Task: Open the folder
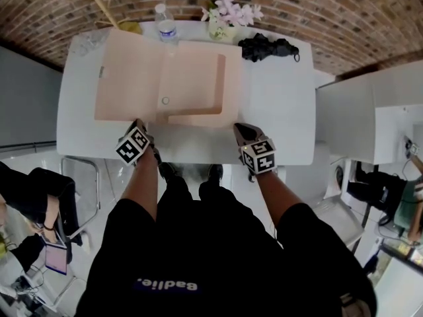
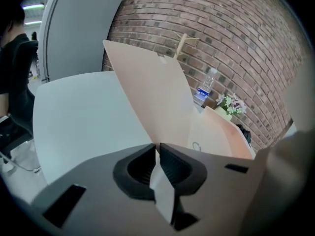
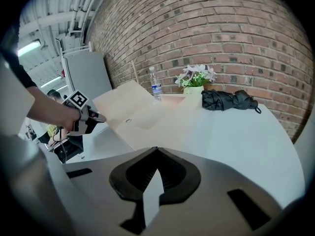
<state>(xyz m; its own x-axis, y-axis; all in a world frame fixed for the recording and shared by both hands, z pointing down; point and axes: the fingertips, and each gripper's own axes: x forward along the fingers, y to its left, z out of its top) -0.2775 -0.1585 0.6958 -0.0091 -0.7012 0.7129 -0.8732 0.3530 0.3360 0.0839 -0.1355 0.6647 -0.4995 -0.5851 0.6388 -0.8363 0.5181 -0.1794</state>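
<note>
A pale peach folder (image 1: 198,84) lies on the white table (image 1: 284,111), its inner pocket facing up. Its cover (image 1: 129,78) is swung over to the left and stands tilted off the table in the left gripper view (image 2: 147,92). My left gripper (image 1: 141,125) is shut on the cover's near corner, and the sheet runs up out of the jaw tips (image 2: 157,149). The right gripper view shows that same grip (image 3: 91,118) with the cover (image 3: 123,102) lifted. My right gripper (image 1: 239,129) hovers at the folder's near right corner, shut (image 3: 156,150) with nothing between its jaws.
At the table's far edge stand a water bottle (image 1: 166,26), a pot of flowers (image 1: 228,15) and a folded black umbrella (image 1: 268,47). Wooden sticks (image 1: 106,8) lean at the back left. A white cabinet (image 1: 370,111) flanks the right. A seated person (image 1: 33,203) is at lower left.
</note>
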